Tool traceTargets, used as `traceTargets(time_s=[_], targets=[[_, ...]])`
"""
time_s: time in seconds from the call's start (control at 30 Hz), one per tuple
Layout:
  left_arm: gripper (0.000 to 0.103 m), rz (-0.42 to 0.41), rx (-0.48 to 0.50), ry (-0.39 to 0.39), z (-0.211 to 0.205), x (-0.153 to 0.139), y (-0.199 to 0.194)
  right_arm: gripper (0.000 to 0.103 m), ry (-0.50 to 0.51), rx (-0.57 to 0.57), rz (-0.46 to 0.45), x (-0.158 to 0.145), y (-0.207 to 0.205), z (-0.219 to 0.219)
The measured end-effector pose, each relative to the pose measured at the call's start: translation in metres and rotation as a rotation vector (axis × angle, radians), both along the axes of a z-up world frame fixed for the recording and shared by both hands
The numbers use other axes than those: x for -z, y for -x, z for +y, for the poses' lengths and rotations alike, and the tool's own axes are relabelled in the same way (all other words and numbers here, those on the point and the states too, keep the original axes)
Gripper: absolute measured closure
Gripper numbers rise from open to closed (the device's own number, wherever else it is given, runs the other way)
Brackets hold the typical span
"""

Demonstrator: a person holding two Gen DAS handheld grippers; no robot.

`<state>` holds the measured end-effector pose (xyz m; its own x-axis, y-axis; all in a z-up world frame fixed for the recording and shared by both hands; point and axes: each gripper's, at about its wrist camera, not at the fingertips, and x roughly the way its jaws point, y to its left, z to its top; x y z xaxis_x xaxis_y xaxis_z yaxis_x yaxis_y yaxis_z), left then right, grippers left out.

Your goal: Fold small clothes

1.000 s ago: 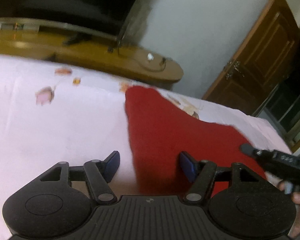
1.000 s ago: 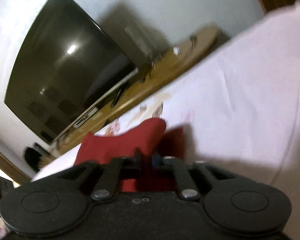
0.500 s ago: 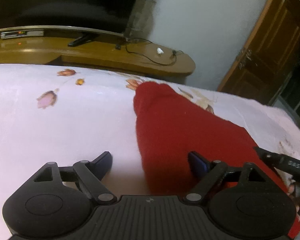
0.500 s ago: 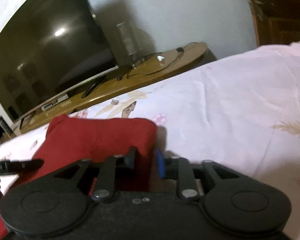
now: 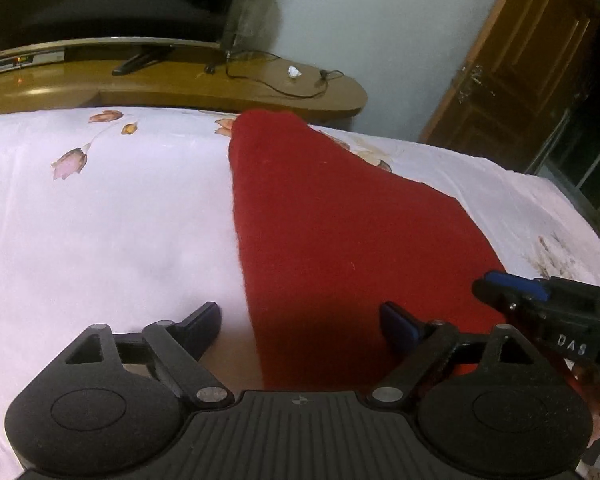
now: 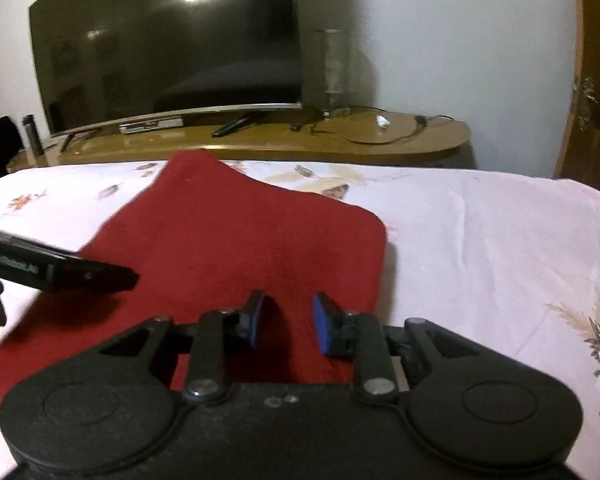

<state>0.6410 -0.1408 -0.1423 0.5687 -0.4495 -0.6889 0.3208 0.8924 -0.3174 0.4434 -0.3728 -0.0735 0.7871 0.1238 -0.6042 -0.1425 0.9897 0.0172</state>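
Both claws are released: left claw [image 5: 300,320] gapes wide over the near left edge of the red cloth [image 5: 340,232]; right claw [image 6: 286,320] hovers parted above its right part. Cloth lies flat on the flowered bedsheet [image 5: 100,220].

The garment [image 6: 240,248] lies flat on the bedsheet [image 6: 480,240], its narrow end pointing far toward the TV stand [image 6: 340,140]. The right gripper [image 6: 286,322] hovers over the garment's near right part, fingers apart with cloth below the gap. The left gripper [image 5: 300,320] straddles the garment's left edge, one finger over sheet, the other over cloth. Behind the bed, the television [image 6: 168,40] stands on the TV stand; a door [image 5: 520,72] is at far right.
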Motion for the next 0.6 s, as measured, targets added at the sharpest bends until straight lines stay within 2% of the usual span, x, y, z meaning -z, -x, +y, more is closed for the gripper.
traceTargets(time_s=[0.1,0.27,0.37,0.5,0.6], targets=[[0.019,-0.032,0.006,0.004,0.005,-0.014,0.014,0.079,-0.006,0.024,0.019,-0.008,-0.002,0.001],[0.019,-0.083,0.037,0.068,0.036,-0.022,0.056,0.076,-0.007,-0.015,-0.048,-0.025,0.042,0.002],[0.019,-0.059,0.047,0.070,0.041,-0.012,0.074,0.075,-0.024,-0.069,-0.041,-0.021,0.066,0.008],[0.019,-0.038,0.042,0.099,0.036,-0.005,0.088,0.076,0.032,-0.138,-0.042,-0.013,0.090,0.040],[0.019,-0.024,0.082,0.064,0.023,0.001,0.094,0.076,0.051,-0.155,-0.034,-0.009,0.090,0.062]])
